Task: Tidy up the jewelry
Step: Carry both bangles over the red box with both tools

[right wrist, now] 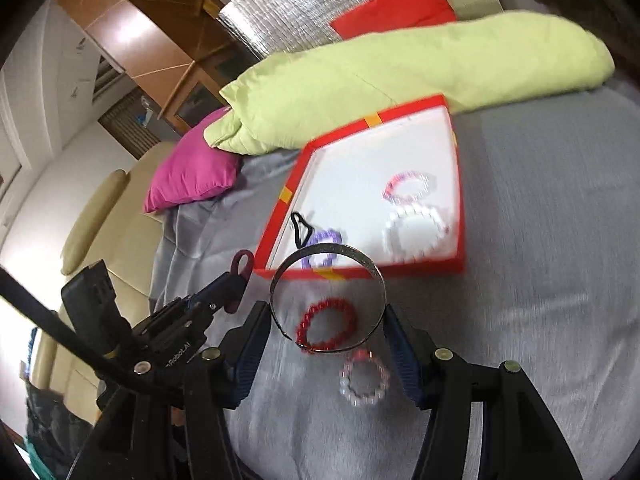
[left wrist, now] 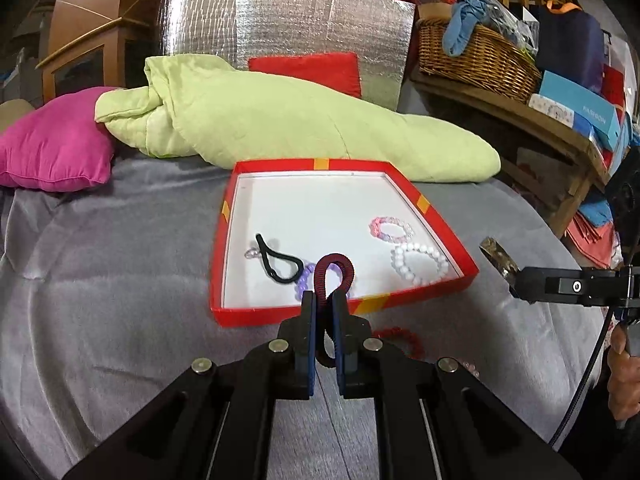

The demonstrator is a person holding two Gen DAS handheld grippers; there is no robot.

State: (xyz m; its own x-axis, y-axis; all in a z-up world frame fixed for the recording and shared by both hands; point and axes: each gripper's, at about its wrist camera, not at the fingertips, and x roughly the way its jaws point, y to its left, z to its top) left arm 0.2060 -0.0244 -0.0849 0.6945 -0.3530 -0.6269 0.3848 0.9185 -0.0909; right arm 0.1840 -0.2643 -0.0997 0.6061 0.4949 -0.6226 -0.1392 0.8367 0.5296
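A shallow red box [left wrist: 434, 216] [right wrist: 298, 162] with a white floor lies on the grey bed. It holds a black hair tie [left wrist: 276, 260], a purple bead bracelet [right wrist: 326, 240], a pink bracelet [left wrist: 392, 229] and a white pearl bracelet [left wrist: 420, 264]. My left gripper [left wrist: 325, 300] is shut on a dark red coiled hair tie [left wrist: 334, 266], just in front of the box's near wall. My right gripper [right wrist: 326, 320] is shut on a silver bangle [right wrist: 328, 254], above a red bead bracelet [right wrist: 328, 322] and a pale pink bracelet [right wrist: 365, 378] on the bed.
A green quilt [left wrist: 280, 120] lies behind the box, a magenta cushion [left wrist: 56, 148] at the left. A wooden shelf with a wicker basket [left wrist: 476, 56] and boxes stands at the right. The grey blanket [left wrist: 120, 280] surrounds the box.
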